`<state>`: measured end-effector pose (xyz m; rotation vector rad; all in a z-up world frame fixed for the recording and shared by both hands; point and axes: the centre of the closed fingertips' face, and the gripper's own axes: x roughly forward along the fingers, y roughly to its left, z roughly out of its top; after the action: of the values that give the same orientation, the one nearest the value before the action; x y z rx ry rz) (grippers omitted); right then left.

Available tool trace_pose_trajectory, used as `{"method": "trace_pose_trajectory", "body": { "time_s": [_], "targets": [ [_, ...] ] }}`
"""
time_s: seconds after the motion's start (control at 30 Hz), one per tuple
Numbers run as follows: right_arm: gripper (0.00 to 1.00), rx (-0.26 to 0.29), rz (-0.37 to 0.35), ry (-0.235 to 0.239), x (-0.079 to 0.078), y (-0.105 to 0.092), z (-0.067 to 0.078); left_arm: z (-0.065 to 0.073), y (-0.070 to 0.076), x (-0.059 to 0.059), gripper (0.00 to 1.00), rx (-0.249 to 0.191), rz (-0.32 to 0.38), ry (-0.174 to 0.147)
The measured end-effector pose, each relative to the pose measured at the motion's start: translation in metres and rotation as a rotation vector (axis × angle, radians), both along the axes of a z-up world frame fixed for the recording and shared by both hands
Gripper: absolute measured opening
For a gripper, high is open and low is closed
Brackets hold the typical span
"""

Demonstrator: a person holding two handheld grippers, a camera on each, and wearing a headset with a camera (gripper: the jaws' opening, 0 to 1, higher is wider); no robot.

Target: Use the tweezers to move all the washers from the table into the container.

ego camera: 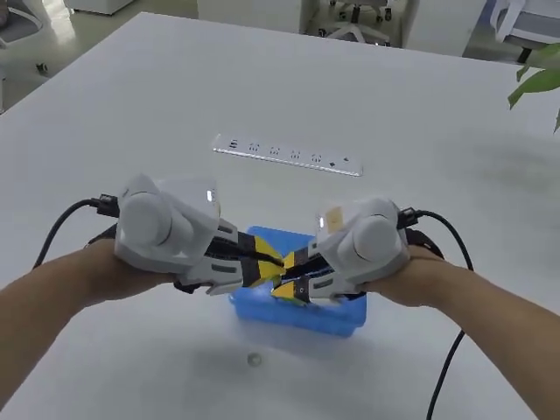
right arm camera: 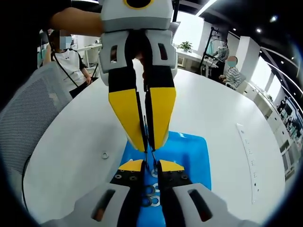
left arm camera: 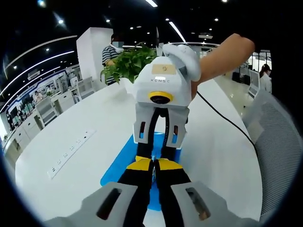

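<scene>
A blue container (ego camera: 302, 317) sits on the white table under both grippers, which meet tip to tip above it. My left gripper (ego camera: 278, 261) (left arm camera: 154, 165) is shut on the thin metal tweezers (right arm camera: 146, 124), which point down into the container (right arm camera: 189, 151). My right gripper (ego camera: 284, 289) (right arm camera: 150, 166) faces it, its yellow-tipped jaws closed narrowly around the tweezers' lower end. Several washers (right arm camera: 150, 191) lie inside the container, close under the tweezer tips. One washer (ego camera: 254, 359) (right arm camera: 105, 155) lies on the table beside the container, on the side nearest me.
A white power strip (ego camera: 287, 156) (left arm camera: 71, 153) lies on the table beyond the container. A green plant (left arm camera: 130, 61) stands at the table's far right edge. Mesh office chairs (right arm camera: 28, 123) and seated people ring the table.
</scene>
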<state>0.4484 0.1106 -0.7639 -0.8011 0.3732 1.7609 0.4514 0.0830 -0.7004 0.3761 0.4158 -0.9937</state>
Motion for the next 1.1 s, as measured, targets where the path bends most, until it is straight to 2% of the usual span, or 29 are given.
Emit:
{"method": "trace_pose_trajectory", "body": {
  "time_s": [0.37,0.67,1.1],
  "targets": [
    [0.16,0.006,-0.020,-0.007,-0.002,-0.004,0.011,0.017,0.003,-0.001,0.06,-0.027,0.012,-0.002],
    [0.19,0.016,-0.049,-0.015,-0.005,-0.014,0.023,0.025,0.005,-0.009,0.06,-0.025,0.007,-0.006],
    [0.28,0.031,-0.158,0.000,-0.007,-0.040,0.040,0.042,0.005,-0.021,0.06,-0.024,0.028,-0.012]
  ]
}}
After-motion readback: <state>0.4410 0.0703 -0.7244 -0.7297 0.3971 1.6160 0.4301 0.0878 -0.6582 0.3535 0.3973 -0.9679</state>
